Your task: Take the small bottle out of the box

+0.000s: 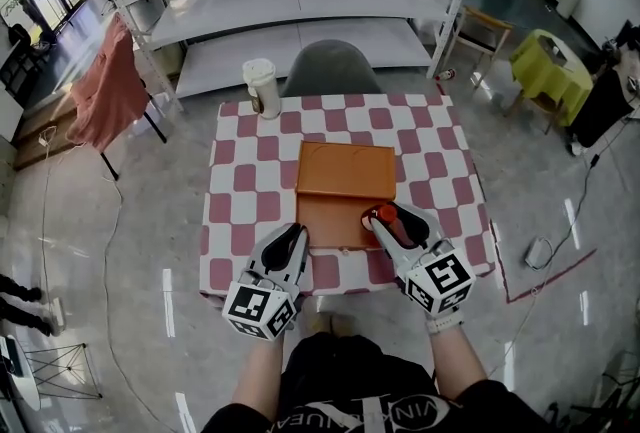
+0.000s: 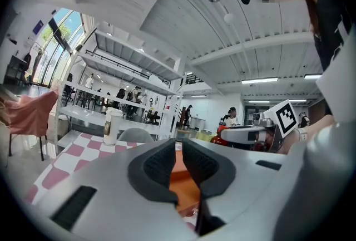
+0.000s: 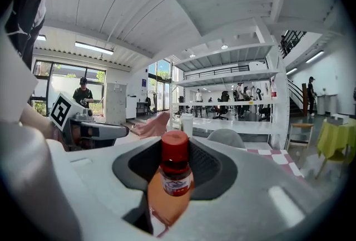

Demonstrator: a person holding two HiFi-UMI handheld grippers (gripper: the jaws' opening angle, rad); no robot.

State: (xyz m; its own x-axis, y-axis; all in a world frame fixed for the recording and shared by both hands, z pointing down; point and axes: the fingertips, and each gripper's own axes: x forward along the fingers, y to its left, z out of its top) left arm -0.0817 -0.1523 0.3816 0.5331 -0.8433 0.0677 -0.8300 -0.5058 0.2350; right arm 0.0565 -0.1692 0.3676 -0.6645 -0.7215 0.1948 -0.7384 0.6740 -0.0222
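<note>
While the small bottle (image 3: 176, 172) is clamped near its red cap by the right gripper (image 1: 393, 222), low centre-right of the head view over the open box (image 1: 345, 171), slip or tilt is judged the main risk if the grip is eased. The left gripper (image 1: 291, 243), at the box's lower-left corner, is nearly closed on nothing, so the box is not restrained and could be dragged.

The small bottle (image 3: 176, 170) is capped in glossy red plastic. The box (image 1: 345, 171) is finished smooth and matt. The bench (image 1: 240, 191) is covered with checked cloth.
</note>
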